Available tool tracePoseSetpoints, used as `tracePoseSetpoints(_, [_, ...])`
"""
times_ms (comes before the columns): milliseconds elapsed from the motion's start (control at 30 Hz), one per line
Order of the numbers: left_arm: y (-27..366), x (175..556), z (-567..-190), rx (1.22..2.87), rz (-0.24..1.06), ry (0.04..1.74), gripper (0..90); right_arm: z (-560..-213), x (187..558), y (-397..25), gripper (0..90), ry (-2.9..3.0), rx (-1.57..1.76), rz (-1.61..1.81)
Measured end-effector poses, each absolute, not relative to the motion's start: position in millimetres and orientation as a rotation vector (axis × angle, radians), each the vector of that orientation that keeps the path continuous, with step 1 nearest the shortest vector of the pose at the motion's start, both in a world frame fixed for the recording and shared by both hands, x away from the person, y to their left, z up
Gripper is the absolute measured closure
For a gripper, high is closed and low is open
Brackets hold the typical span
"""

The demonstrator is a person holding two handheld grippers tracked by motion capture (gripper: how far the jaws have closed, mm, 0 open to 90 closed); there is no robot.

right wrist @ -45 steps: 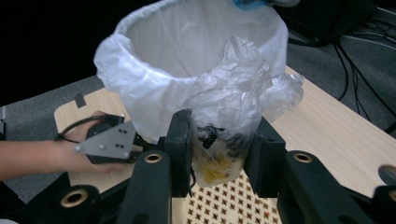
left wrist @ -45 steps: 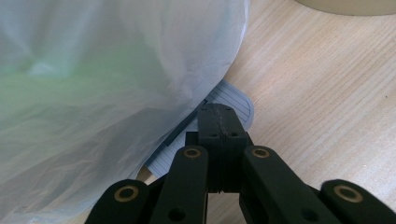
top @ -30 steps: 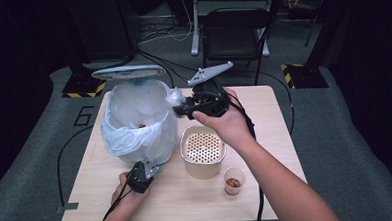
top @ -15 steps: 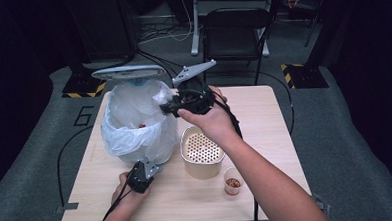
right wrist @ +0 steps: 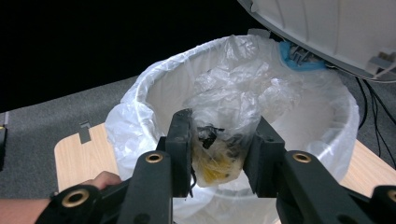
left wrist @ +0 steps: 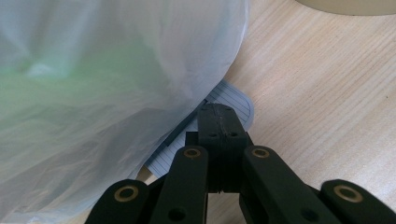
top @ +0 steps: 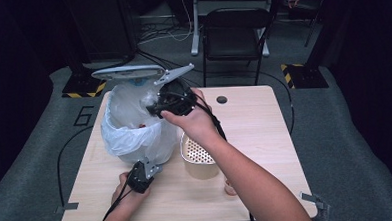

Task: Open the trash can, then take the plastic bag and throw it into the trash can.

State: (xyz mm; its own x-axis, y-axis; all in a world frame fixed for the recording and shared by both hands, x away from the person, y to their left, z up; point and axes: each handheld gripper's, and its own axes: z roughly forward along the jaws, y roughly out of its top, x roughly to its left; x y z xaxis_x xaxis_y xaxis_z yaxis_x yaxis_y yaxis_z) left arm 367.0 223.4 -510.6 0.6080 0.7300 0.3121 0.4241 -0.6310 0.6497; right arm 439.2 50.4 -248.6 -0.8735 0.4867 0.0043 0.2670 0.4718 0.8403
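Between the jaws of our right gripper sits a small clear bag of scraps, yellowish and dark bits inside, pinched from both sides and held over the open mouth of the bin. A second ago this gripper was beside the bin's far right rim, near the perforated bowl; we have since carried it left, so the bag now hangs above the bin's white liner. The bin's grey lid stands tipped open behind the bin.

Our left gripper has not moved: its jaws are pressed together, with nothing visible between them, and they rest at the bin's near foot on the surface, over a ribbed grey pedal that pokes out from under the liner.

Just right of the bin stands the bowl. A small cup sits nearer us than the bowl. On the floor left of the bin we read a "6".
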Motion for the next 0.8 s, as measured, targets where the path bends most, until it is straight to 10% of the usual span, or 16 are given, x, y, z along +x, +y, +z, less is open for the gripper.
tracePoseSetpoints(533, [223.5, 367.2, -510.3, 2.315, 0.776, 0.907, 90.0, -267.1, 453.4, 76.5, 64.2, 2.482, 0.690, 1.349])
tracePoseSetpoints(800, [224.2, 367.8, -510.2, 2.316, 0.775, 0.903, 90.0, -270.8, 450.5, 78.9, 43.5, 2.482, 0.682, 1.344])
